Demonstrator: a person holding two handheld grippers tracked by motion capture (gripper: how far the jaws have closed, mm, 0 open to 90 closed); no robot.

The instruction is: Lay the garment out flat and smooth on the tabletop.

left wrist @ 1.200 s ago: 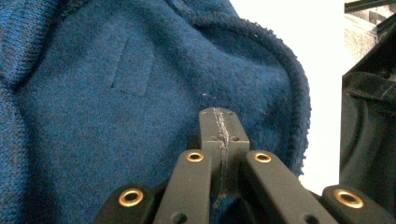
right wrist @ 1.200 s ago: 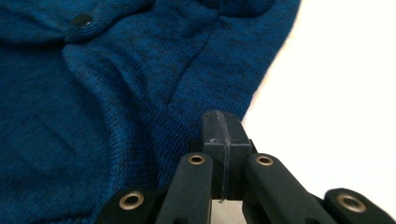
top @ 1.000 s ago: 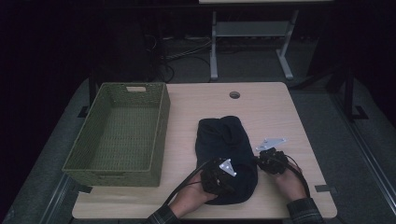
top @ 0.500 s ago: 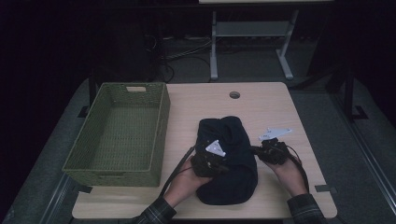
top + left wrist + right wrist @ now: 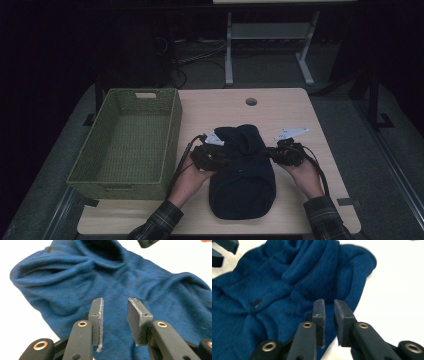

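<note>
- Both forearms, in plaid sleeves, came in from the near edge of the worktop (image 5: 290, 107), one on each side of the blue knit garment (image 5: 242, 172).
- Left hand (image 5: 192, 175) lay palm-up under its tool at the garment's left flank; left tongs (image 5: 114, 308) pointed across the cloth.
- Right hand (image 5: 302, 172) mirrored this at the garment's right flank; right tongs (image 5: 329, 306) angled toward the garment's edge.
- Left tongs: jaws apart and just been opening, nothing between them; knit cloth lay below and beyond the tips.
- Right tongs: jaws apart by a narrow gap, also just been opening, nothing clamped; the garment's edge lay beneath and to the left of the tips.
- Garment: folded into a rounded oblong bundle, lying flat between the two tools, nearer the worktop's front edge.
- Garment material: fine ribbed knit, deep blue, soft rolled folds, one small dark tab on its surface.
- Green woven basket (image 5: 80, 172): rectangular, open-topped, left of the garment, just beside the left hand.
- Worktop: pale wood grain, round cable hole beyond the garment.
</note>
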